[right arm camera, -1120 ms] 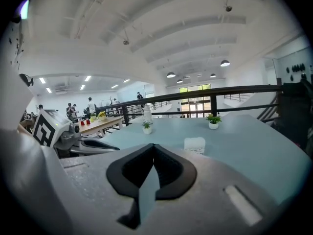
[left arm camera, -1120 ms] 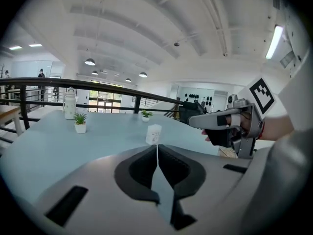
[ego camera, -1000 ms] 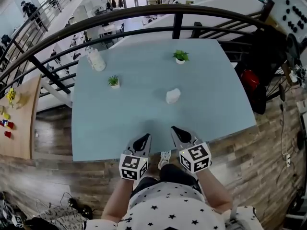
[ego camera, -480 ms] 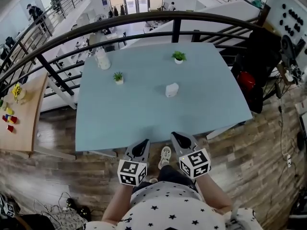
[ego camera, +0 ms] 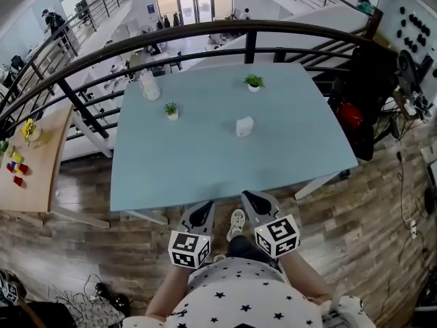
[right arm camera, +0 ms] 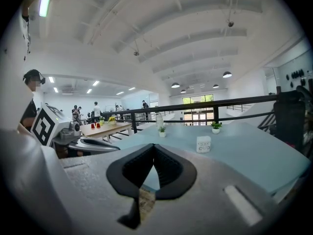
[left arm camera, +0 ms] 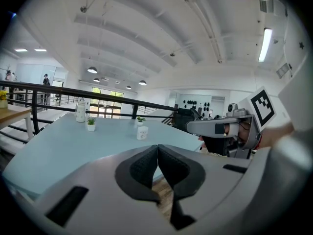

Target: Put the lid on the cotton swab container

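Observation:
The cotton swab container (ego camera: 244, 126) is a small white tub standing alone mid-table; it also shows as the tub (left arm camera: 142, 132) in the left gripper view and the tub (right arm camera: 203, 144) in the right gripper view. I cannot make out a separate lid at this distance. My left gripper (ego camera: 202, 208) and right gripper (ego camera: 250, 198) hover side by side just off the table's near edge, over the wooden floor, far from the container. The left gripper (left arm camera: 157, 148) has its jaws pressed together with nothing between them. So does the right gripper (right arm camera: 154, 148).
On the light blue table (ego camera: 205, 162) stand two small potted plants (ego camera: 254, 81) (ego camera: 171, 109) and a white bottle (ego camera: 149, 86) at the far left. A black railing (ego camera: 251, 43) runs behind the table. A wooden side table (ego camera: 31, 162) with small toys is at the left.
The view has pulled back from the table. Both grippers, earlier over the near edge, now hang off it above the floor. The container looks farther away; both jaws stay shut.

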Available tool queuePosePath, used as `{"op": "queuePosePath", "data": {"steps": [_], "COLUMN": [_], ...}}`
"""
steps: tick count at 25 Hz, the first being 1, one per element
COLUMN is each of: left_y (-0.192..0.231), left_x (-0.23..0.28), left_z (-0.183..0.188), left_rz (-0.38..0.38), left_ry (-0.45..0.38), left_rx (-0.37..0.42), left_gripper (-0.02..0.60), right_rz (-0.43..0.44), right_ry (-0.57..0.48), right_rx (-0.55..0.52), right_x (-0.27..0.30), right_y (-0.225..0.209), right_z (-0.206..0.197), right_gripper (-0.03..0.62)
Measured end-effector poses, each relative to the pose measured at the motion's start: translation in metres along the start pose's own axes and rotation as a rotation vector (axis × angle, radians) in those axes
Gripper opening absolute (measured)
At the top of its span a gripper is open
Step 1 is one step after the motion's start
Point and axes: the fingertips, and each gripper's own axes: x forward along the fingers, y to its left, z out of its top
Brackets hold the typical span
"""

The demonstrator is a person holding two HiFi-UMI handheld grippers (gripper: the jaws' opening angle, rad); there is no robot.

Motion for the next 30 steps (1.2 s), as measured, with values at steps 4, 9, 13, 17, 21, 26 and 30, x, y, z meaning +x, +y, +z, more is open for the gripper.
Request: {"op": "queuePosePath", "data": {"steps": [4,9,13,17,21,26,30], "left_y": [-0.0025,-0.0056,-0.0054,-0.0051,-0.0053,-0.0052,-0.0047], "left_x": [-0.0033,-0.005,-0.0053,-0.0069,-0.007,-0.0066,-0.0059], "left_z": [-0.001,0.0021,0.0021,0.0018,0.003,0.0038,0.0028], "left_rz": [0.001,-0.003,-0.008,-0.008,-0.007,-0.008,-0.007], "left_ry": [-0.007,-0.018,-0.014,-0.015,-0.02,-0.021,-0.026], "left_rx": [-0.002,-0.002,0.003,-0.001,-0.006,-0.005,-0.007], "left_gripper": [0.005,0.005,0.005,0.005,0.005,0.005,0.005], "right_rz": [-0.001,-0.01,-0.014,-0.012,-0.011,-0.006,0.0], "right_ry": [-0.009,-0.019,-0.021,-0.027,-0.032,-0.035,-0.041], "right_rx": [-0.008,-0.032,-0.033,-0.03,-0.029,-0.031,-0.035], "right_x": [-0.0045,-0.0096,-0.009,-0.0094,-0.0101,-0.0092,-0.0083], "right_y": [0.0027,0.0034,0.0041,0.0056,0.0048,0.0047,0.0051], "right_z": [0.0007,0.0029,0.0039,0.0053,0.0065,0.0075,0.0075], "right_gripper": [0.008,0.006,0.006,0.006,0.006,0.006,0.006]}}
